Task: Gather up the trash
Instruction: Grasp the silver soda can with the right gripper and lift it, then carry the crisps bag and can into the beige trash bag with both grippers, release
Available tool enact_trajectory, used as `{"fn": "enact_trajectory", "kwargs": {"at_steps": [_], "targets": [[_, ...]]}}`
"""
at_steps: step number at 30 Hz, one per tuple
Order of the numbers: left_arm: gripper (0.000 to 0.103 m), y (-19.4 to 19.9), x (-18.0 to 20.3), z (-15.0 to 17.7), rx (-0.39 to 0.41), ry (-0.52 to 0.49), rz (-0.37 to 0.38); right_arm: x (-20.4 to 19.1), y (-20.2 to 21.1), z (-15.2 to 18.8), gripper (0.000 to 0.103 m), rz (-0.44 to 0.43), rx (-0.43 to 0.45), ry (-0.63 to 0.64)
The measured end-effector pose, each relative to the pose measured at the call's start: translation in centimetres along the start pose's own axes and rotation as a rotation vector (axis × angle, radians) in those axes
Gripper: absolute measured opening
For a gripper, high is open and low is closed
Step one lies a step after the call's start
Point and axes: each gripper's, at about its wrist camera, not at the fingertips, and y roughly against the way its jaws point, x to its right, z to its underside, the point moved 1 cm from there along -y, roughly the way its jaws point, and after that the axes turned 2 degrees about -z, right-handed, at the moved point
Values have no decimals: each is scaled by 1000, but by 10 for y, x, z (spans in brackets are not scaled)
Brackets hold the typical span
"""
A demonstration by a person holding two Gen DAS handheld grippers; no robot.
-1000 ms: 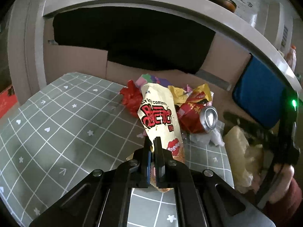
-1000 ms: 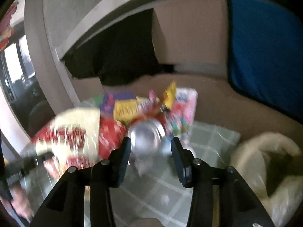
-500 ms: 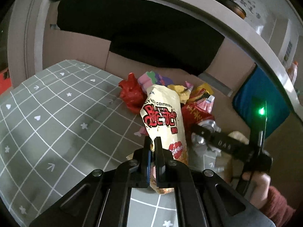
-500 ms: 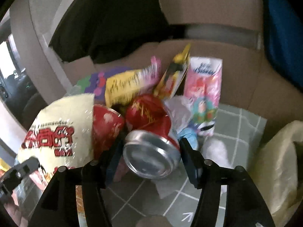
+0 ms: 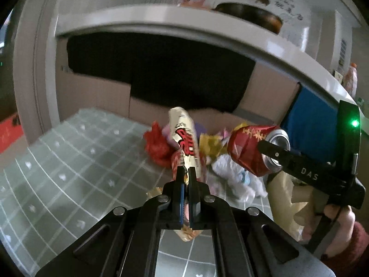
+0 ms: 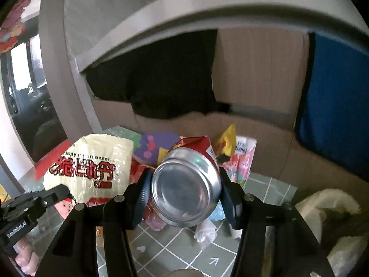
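A green checked tablecloth (image 5: 69,175) spreads under and to the left of both tongs, with brown cardboard (image 6: 260,73) standing behind it; a blue panel (image 6: 336,106) lies beyond the right tongs, on their right side; a pale plastic bag (image 6: 322,210) sits low to the right of the right tongs, off the cloth's edge. Ahead of both tongs a heap of wrappers (image 6: 233,159) rests on the cloth, red, yellow, purple and pink, with crumpled white tissue (image 5: 235,173) at its near edge. The left gripper (image 5: 186,175) has its jaws pinched tight on the lower end of a cream snack bag (image 5: 184,138), which stands upright above the fingers, lifted clear of the cloth; seen from the right wrist, the same bag hangs to the left of the right tongs. The right gripper (image 6: 184,189) clamps a dented red can (image 6: 186,184) between its pads, silver base toward the camera, held above the heap.
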Motion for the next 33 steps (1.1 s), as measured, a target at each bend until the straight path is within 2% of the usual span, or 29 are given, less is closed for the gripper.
{"fn": "enact_trajectory", "kwargs": {"at_steps": [9, 15, 23, 33], "targets": [[2, 34, 19, -21, 57, -24, 12, 3, 53, -18, 52, 34, 64, 22], [2, 49, 47, -36, 92, -60, 57, 19, 94, -21, 52, 74, 117, 22], [2, 52, 110, -48, 111, -113, 191, 63, 147, -13, 52, 177, 165, -10], [2, 12, 213, -44, 43, -175, 397, 146, 196, 15, 52, 315, 161, -109]]}}
